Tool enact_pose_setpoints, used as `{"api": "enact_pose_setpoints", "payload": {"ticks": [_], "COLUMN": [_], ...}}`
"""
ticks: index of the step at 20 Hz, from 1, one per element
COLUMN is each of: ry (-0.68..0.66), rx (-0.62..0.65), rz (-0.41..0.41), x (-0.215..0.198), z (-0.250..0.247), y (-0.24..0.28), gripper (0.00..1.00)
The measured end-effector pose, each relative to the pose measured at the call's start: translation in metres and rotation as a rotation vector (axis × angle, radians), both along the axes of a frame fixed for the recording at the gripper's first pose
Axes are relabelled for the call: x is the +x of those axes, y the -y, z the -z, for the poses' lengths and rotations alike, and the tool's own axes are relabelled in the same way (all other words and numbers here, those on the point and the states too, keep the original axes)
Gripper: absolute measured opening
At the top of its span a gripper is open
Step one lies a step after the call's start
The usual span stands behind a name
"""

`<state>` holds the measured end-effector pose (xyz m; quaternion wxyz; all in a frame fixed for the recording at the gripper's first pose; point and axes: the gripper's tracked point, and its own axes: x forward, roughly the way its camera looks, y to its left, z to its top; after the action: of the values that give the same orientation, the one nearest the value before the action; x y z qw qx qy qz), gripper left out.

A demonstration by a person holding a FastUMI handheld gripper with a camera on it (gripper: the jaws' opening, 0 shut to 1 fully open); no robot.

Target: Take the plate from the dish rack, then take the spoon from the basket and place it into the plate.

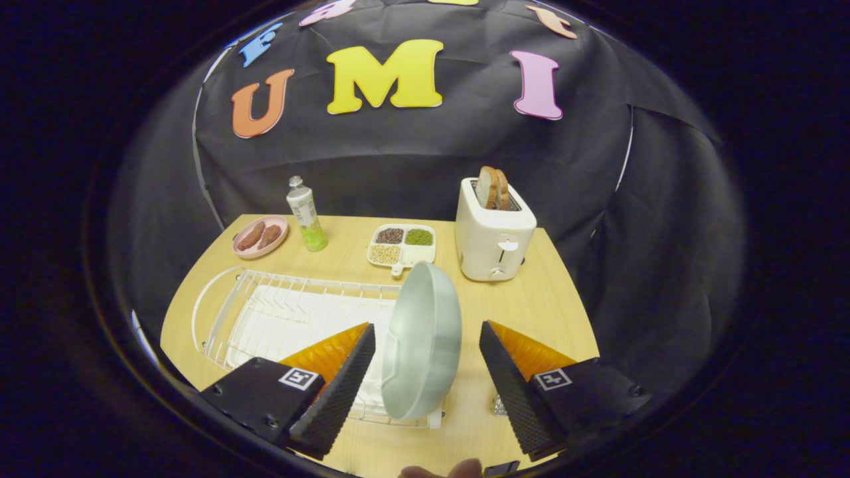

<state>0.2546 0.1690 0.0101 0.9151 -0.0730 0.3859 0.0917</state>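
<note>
A pale grey-green plate point(425, 338) stands on edge at the right end of the white wire dish rack point(265, 312). My gripper point(426, 330) is open, with one finger on each side of the plate and a gap between each finger and the plate. A small bit of metal mesh point(497, 403) peeks out beside the right finger; the rest of it is hidden.
On the wooden table point(551, 305) beyond the rack stand a white toaster point(495, 242) holding bread, a divided dish of beans point(402, 245), a small bottle point(305, 216) and a pink plate of food point(260, 236). A fingertip point(441, 471) shows below the fingers.
</note>
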Motion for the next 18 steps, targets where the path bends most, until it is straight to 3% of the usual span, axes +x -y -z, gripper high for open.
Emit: {"api": "enact_pose_setpoints", "payload": {"ticks": [4, 10, 12, 16, 18], "ry": [-0.091, -0.147, -0.148, -0.160, -0.159], "rx": [0.030, 0.060, 0.058, 0.030, 0.008], "rz": [0.024, 0.068, 0.086, 0.107, 0.125], "x": [0.006, 0.019, 0.021, 0.018, 0.017], "z": [0.024, 0.049, 0.052, 0.054, 0.052], "y": [-0.003, -0.008, -0.008, -0.009, -0.009], "gripper": [1.00, 0.90, 0.84, 0.51, 0.45]}}
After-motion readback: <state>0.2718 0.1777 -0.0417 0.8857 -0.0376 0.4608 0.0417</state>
